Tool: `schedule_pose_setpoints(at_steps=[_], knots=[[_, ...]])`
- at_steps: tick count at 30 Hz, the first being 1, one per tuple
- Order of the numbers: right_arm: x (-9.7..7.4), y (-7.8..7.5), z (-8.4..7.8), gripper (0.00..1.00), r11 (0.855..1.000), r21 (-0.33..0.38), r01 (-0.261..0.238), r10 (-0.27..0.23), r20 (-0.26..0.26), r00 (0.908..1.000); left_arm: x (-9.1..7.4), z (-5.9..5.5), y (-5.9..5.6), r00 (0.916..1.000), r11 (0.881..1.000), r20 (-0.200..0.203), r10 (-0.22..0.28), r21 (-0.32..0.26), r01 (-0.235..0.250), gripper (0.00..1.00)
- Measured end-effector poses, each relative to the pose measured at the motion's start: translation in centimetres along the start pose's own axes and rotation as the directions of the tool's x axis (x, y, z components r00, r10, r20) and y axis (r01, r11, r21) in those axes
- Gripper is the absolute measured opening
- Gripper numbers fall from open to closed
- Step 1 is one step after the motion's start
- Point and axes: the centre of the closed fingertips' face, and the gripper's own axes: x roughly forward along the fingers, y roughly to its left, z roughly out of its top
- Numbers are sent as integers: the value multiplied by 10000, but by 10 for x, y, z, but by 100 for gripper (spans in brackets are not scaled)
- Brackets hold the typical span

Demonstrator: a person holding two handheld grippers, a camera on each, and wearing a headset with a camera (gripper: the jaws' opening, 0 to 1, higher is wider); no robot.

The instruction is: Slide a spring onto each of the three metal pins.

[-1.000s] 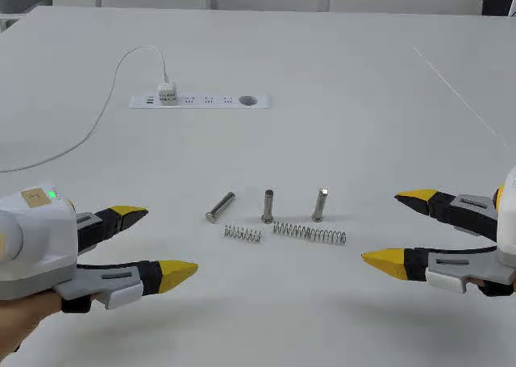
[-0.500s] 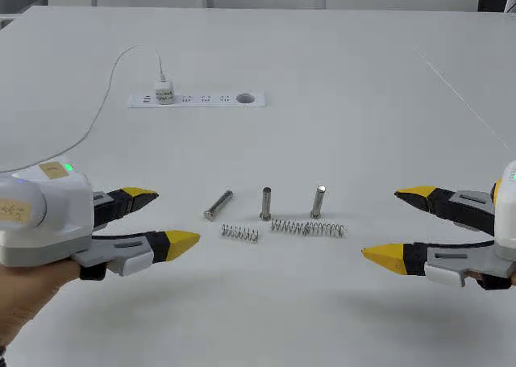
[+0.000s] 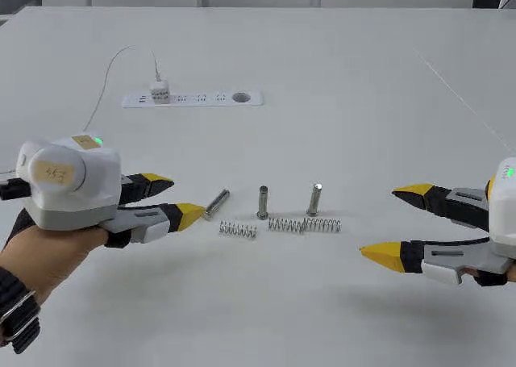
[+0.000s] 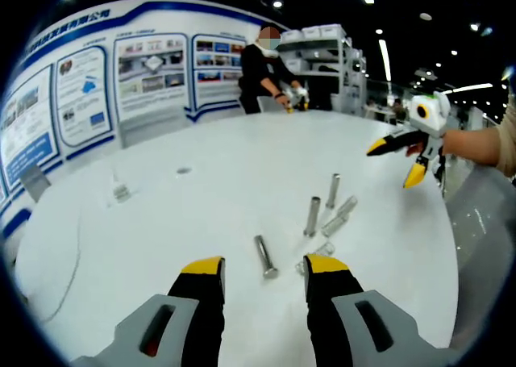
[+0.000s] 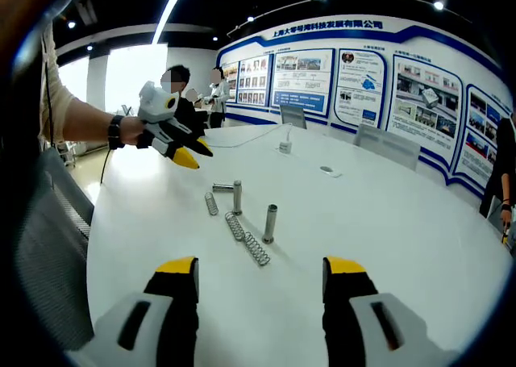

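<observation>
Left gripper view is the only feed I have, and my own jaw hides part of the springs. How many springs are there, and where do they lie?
Observer: In the head view a short spring lies in front of the gap between the lying pin and the middle pin. A longer run of spring lies in front of the middle pin and the right pin. I cannot tell whether that run is one spring or two end to end.
Operator: How close am I to the lying pin?
Observer: In the head view the left gripper is open, and its lower yellow tip is close beside the end of the lying pin nearer you. I cannot tell whether it touches.
</observation>
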Motion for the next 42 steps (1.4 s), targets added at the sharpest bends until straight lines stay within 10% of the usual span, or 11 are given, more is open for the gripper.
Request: schedule_pose_setpoints(at_steps=[21,42], knots=[[0,0,-4,63,10000,76,7,-6,-135,9999,46,5,1,9929,9991,-1176,170,404,-124,26],[1,0,-10,63,10000,32,38,-37,-359,9993,75,-10,-1,9669,9987,-2520,407,413,-313,17]])
